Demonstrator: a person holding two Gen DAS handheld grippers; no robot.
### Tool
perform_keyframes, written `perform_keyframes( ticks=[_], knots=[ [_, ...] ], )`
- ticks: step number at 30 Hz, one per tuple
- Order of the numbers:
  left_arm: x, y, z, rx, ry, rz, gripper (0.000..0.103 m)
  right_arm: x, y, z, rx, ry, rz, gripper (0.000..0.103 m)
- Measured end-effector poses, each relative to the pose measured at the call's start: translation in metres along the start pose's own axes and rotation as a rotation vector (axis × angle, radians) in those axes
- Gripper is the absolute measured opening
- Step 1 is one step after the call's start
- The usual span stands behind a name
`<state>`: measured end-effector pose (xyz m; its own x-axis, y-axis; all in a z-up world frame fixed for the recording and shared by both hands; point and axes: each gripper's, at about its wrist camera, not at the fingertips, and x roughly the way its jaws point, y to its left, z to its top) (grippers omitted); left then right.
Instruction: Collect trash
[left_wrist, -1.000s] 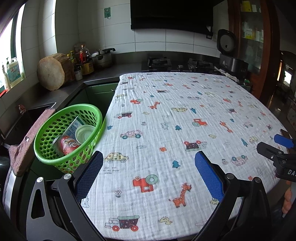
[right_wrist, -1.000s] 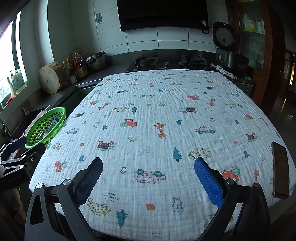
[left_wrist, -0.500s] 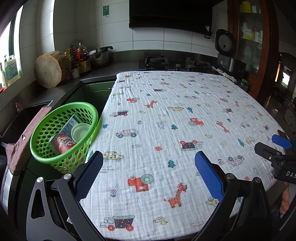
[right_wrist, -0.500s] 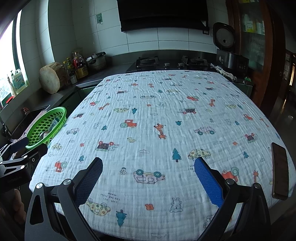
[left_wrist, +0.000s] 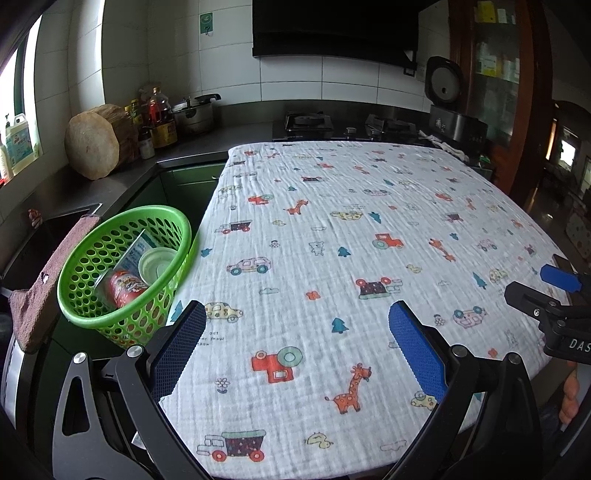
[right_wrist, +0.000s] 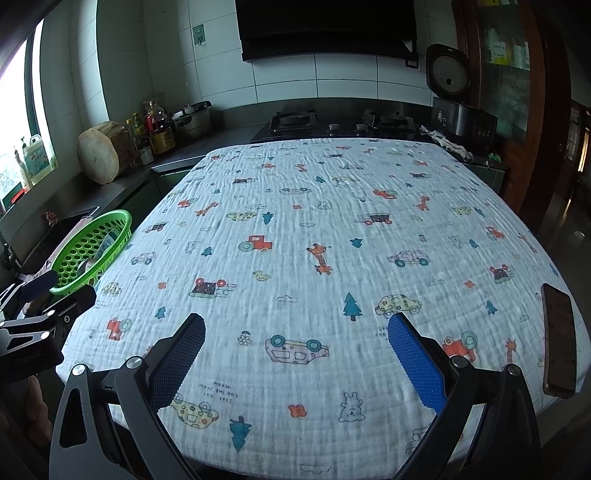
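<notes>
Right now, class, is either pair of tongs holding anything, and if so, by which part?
Nothing is held. The left tongs and right tongs both gape open over the tablecloth, with nothing between them.

**A tiled kitchen lit from the left**

White wall tiles (right_wrist: 332, 77) cover the back wall, with a dark range hood (right_wrist: 325, 29) above a gas hob (right_wrist: 295, 120). A dark counter (left_wrist: 207, 142) runs along the back and left, carrying a wooden chopping block (left_wrist: 98, 140), bottles (left_wrist: 159, 118) and a pot (left_wrist: 195, 112). Daylight enters by a window (right_wrist: 18, 122) at left. A rice cooker (right_wrist: 454, 96) stands at right, beside a wooden glass-door cabinet (right_wrist: 506, 66). A table under a printed cloth (right_wrist: 332, 221) fills the middle.
</notes>
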<state>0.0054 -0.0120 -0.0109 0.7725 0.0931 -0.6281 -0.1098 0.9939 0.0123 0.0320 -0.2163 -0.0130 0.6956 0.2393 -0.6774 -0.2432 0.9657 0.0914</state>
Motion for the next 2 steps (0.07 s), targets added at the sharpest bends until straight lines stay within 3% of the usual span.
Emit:
perform_keyframes(
  ticks=[2],
  knots=[
    [0.0, -0.0003, 0.0, -0.001, 0.0, -0.001, 0.098, 0.0005, 0.0011, 0.0003, -0.001, 0.0, -0.001, 0.096]
  ],
)
